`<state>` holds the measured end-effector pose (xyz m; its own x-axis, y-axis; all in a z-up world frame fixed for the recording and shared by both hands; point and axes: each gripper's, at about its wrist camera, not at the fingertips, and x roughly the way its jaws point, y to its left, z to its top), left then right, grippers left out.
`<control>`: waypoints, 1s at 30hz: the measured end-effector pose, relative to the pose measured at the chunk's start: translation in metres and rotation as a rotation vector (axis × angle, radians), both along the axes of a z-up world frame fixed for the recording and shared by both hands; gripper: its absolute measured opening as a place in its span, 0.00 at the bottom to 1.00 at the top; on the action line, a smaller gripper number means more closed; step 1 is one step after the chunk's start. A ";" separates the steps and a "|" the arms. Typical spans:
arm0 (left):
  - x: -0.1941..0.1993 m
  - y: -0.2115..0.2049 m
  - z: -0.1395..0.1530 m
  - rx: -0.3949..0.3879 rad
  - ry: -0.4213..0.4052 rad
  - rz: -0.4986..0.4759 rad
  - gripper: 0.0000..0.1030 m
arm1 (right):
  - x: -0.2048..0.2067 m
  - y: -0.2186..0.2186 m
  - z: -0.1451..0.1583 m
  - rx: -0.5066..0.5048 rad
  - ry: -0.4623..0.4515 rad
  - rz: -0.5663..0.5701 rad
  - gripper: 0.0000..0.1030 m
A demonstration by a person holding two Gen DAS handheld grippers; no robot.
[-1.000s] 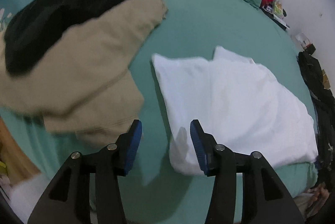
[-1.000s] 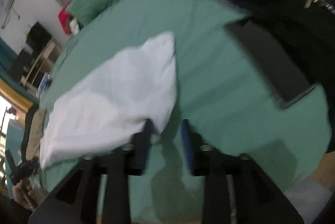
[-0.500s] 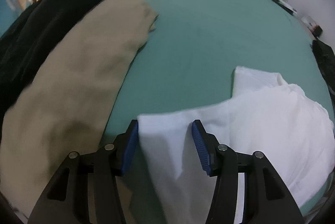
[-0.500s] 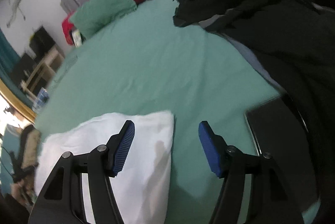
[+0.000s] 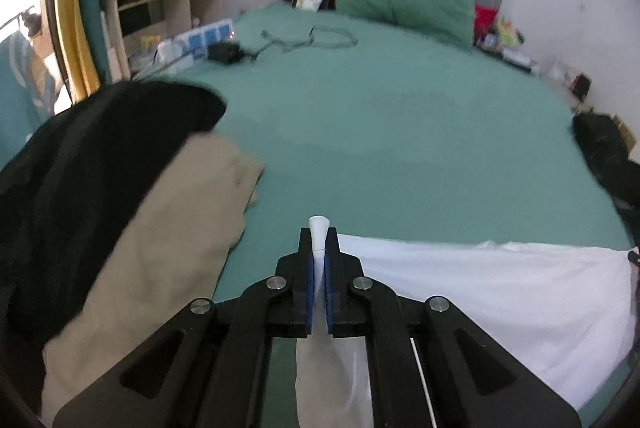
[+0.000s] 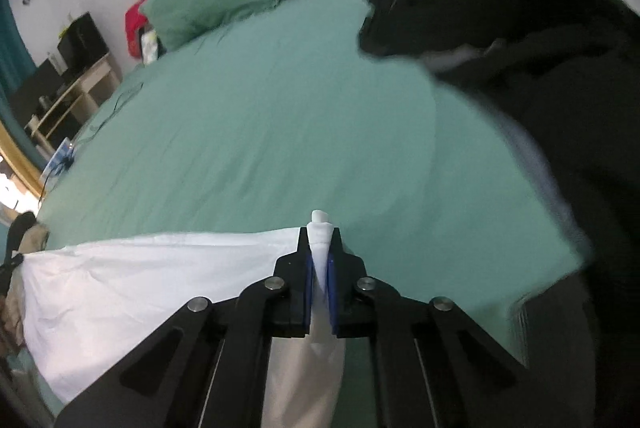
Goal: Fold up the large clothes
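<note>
Both claws spread half a second ago, now clamped shut on cloth. Far left: black garment [image 5: 80,156] draped over a beige folded garment [image 5: 160,248] on the green bedsheet [image 5: 400,116]. Next, left gripper [image 5: 319,240] pinching one corner of the large white cloth garment [image 5: 500,292], a nub of fabric poking past the blue pads. White cloth stretched between both claws, low over the sheet. Then right gripper [image 6: 320,240] pressed onto the opposite corner. Far right: heap of dark clothing [image 6: 540,48], blurred.
</note>
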<state>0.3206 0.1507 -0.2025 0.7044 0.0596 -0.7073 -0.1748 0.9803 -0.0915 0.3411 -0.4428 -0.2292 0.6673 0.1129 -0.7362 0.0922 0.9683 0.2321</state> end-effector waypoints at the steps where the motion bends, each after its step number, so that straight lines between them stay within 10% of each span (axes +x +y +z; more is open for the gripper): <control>1: -0.002 0.003 0.000 0.014 0.002 -0.005 0.05 | 0.000 -0.003 0.003 -0.004 -0.008 -0.006 0.06; 7: 0.034 -0.008 -0.029 0.026 0.178 0.034 0.05 | -0.002 -0.009 -0.009 0.014 0.038 -0.019 0.06; 9: 0.039 -0.007 -0.042 0.006 0.255 0.067 0.16 | -0.003 -0.014 -0.012 0.048 0.047 -0.039 0.08; 11: 0.029 -0.005 -0.037 -0.010 0.209 0.110 0.47 | -0.001 -0.011 -0.013 0.061 0.063 -0.066 0.15; 16: -0.012 -0.039 0.007 0.043 0.037 0.081 0.52 | -0.013 0.002 0.011 0.026 0.000 -0.091 0.66; 24: -0.053 -0.135 0.003 -0.102 0.084 -0.204 0.52 | -0.037 0.058 0.041 -0.004 -0.066 0.032 0.69; 30: -0.068 -0.174 -0.021 -0.117 0.127 -0.194 0.52 | -0.065 0.131 0.036 -0.151 -0.029 0.197 0.69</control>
<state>0.2525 -0.0230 -0.2230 0.5995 -0.1555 -0.7851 -0.0021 0.9806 -0.1958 0.2757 -0.3119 -0.1928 0.6642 0.1333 -0.7356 -0.1068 0.9908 0.0830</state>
